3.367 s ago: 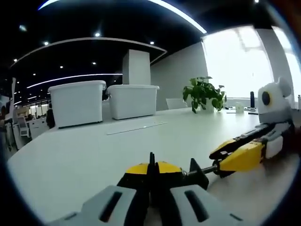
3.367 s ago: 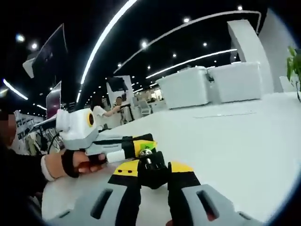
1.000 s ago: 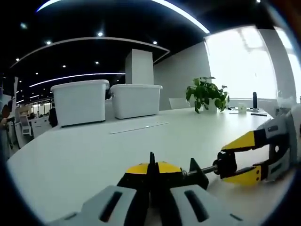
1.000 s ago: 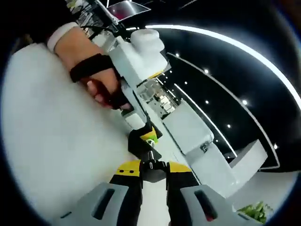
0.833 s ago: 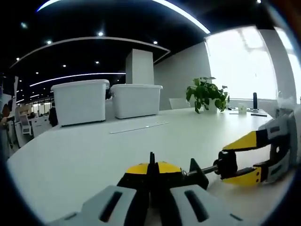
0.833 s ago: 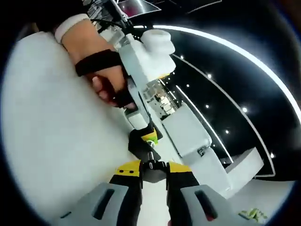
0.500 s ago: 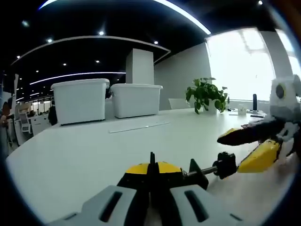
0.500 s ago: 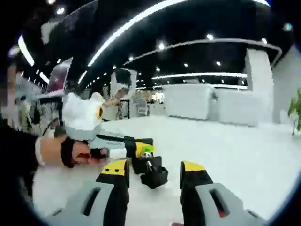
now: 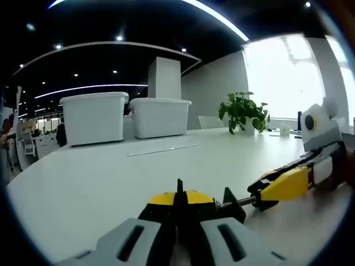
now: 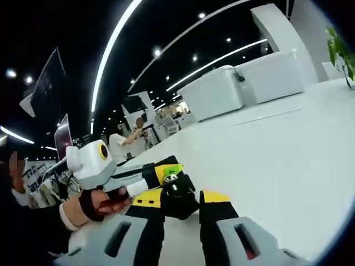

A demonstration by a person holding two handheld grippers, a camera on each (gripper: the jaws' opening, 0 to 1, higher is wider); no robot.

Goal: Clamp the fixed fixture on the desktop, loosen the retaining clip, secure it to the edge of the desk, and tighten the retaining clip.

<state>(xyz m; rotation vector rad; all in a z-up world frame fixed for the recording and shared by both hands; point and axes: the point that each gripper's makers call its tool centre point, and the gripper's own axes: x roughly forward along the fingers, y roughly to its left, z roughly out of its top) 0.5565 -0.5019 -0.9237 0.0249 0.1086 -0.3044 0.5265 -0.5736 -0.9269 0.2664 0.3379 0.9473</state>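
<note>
Here, on a broad white tabletop [image 9: 94,183], lies one black and yellow clamp fixture [image 9: 191,202] with a threaded metal screw and black knob.

Left gripper [image 9: 178,221], seen in the left gripper view: grey jaws with black and yellow tips, pressed together on the clamp fixture's yellow-topped black body, which sits directly at the jaw tips. The screw runs out to the right from that body toward a black knob [image 9: 259,199].

Right gripper [image 10: 178,208], seen in the right gripper view: grey jaws with black and yellow tips, standing on either side of the black knob [image 10: 176,191] at the end of the fixture [image 10: 166,174]; whether they actually pinch it cannot be told. In the left gripper view the same right gripper [image 9: 294,180] enters from the right, its yellow tips at the knob. In the right gripper view the left gripper [image 10: 130,177] enters from the left, held by a person's hand [image 10: 97,205] with a black strap across it.

Background items: two white lidded plastic storage bins [image 9: 91,119] side by side at the far edge, a green leafy potted plant [image 9: 241,111] near the bright window [image 9: 283,77], and a flat clear ruler-like strip [image 9: 161,148] lying on the tabletop before the bins.
</note>
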